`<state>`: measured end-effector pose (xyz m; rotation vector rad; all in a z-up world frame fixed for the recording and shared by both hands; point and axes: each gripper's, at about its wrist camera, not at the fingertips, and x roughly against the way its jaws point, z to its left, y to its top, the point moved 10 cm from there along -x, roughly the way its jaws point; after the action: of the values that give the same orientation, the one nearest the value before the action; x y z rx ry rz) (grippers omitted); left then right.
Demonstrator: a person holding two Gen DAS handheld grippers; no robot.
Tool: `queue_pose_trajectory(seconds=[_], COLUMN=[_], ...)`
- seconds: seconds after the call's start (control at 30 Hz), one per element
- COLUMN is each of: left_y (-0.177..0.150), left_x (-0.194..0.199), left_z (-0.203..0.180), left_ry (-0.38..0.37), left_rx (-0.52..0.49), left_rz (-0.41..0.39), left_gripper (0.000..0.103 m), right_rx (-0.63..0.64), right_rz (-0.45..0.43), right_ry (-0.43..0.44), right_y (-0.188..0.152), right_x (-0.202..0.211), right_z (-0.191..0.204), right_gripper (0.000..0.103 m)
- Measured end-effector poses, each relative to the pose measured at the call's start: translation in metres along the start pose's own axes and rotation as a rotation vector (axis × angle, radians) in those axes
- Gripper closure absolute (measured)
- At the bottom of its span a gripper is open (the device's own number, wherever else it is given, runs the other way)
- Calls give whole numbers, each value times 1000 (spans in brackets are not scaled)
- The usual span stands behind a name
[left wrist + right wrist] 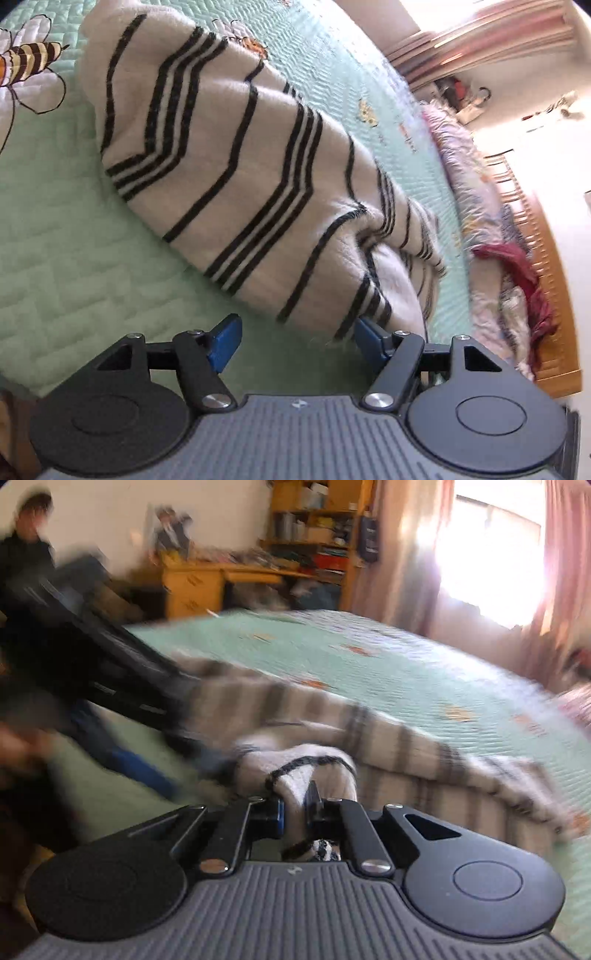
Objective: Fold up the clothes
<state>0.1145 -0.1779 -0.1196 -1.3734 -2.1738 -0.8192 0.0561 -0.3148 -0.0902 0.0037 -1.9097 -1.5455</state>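
Note:
A white sweater with black stripes (236, 166) lies folded over on the green quilted bedspread (74, 258). In the left wrist view my left gripper (295, 339) stands open just short of the sweater's near edge, and its blue fingertips (225, 345) hold nothing. The right wrist view is blurred. There my right gripper (297, 808) is shut on a fold of the striped sweater (317, 771), with cloth bunched between its fingers. The left gripper (147, 771) shows as a dark blur at the left, close beside the same garment.
A person (29, 535) in dark clothes is at the far left. Other bedding and a red cloth (517, 273) lie along the wooden bed frame (550, 258). A yellow desk (207, 583) and shelves stand beyond the bed, beside a bright window (491, 554) with pink curtains.

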Motion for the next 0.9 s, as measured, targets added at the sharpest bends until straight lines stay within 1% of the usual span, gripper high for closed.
queue_pose_trajectory(seconds=[0.13,0.2,0.23,0.27,0.37,0.4,0.43,0.47,0.5,0.53,0.57,0.6,0.63,0.67,0.73,0.77,0.8,0.87,0.9], left_y=[-3,-2,-2,-3,-4,-2,1,6,10,13,14,15,14,15,16,17,22,34,42], left_x=[-12,-21,-25,-29,-38,-40,-42,-44,-46,-47,-44,-40,-35,-27,-2,11,31,73,93], left_z=[9,9,6,3,-18,-24,-30,-35,-40,-43,-44,-45,-46,-45,-41,-40,-40,-43,-47], left_ry=[-103,-159,-178,-193,-210,-209,-198,-183,-156,-101,-51,-28,-30,-29,-15,-16,-22,-27,-22], left_rx=[136,207,218,223,158,133,102,69,8,-78,-143,-178,-188,-195,-228,-239,-249,-270,-281], left_rz=[37,41,44,49,59,53,36,15,0,-16,-40,-64,-83,-106,-168,-200,-243,-339,-386], left_gripper=[31,30,30,30,30,33,46,68,85,92,93,94,94,94,95,95,95,95,95], right_rx=[-65,-102,-120,-132,-161,-168,-157,-146,-125,-102,-79,-57,-45,-46,-90,-126,-160,-222,-212], right_rz=[28,32,32,28,22,21,22,23,24,27,29,31,36,39,22,11,-8,-46,-57], right_ry=[75,105,120,133,164,176,192,208,224,218,212,205,197,192,197,210,190,145,65], right_y=[-5,-7,-8,-8,-4,-2,-1,-1,0,1,2,3,3,2,2,2,2,2,1], right_x=[8,12,14,15,16,15,17,18,18,17,16,15,16,16,21,25,31,43,48], right_z=[13,15,16,17,20,22,27,32,39,42,45,47,45,43,35,28,16,-9,-25], right_gripper=[92,92,92,92,92,92,92,92,92,92,92,91,91,86,78,66,54,43,43])
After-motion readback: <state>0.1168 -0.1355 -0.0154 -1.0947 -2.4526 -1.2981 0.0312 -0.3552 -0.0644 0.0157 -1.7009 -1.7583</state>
